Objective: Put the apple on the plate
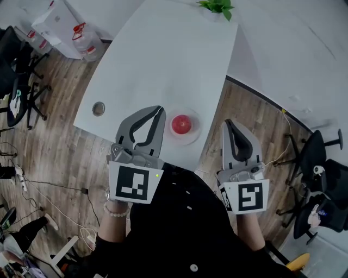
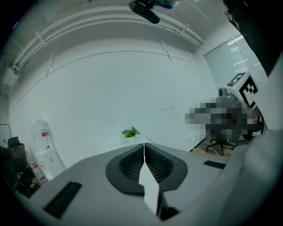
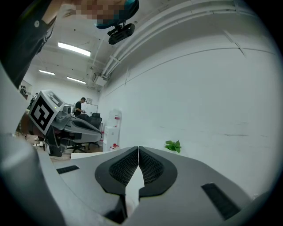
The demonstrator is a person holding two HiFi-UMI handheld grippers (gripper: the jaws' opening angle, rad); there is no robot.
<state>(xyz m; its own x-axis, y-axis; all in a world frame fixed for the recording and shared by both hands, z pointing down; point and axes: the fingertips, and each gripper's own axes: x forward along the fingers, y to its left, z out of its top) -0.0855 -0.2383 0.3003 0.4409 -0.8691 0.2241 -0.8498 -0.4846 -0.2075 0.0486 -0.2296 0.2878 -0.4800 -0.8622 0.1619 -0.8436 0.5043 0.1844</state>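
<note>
In the head view a red apple (image 1: pixel 181 124) rests on a clear round plate (image 1: pixel 194 135) near the front edge of the white table (image 1: pixel 163 59). My left gripper (image 1: pixel 160 111) is shut and empty, its tips just left of the plate and held above the table. My right gripper (image 1: pixel 228 124) is shut and empty too, right of the plate, past the table's edge over the floor. Both gripper views look level across the table: the left gripper (image 2: pixel 144 145) and the right gripper (image 3: pixel 138 148) show closed jaws with nothing between them. Neither shows the apple.
A small potted plant (image 1: pixel 217 7) stands at the table's far end, also seen as the plant (image 2: pixel 130 132) and the plant (image 3: pixel 173 145). A round metal cable port (image 1: pixel 98 108) sits near the table's left corner. Office chairs (image 1: pixel 321 163) stand right, water bottles (image 1: pixel 81 38) at back left.
</note>
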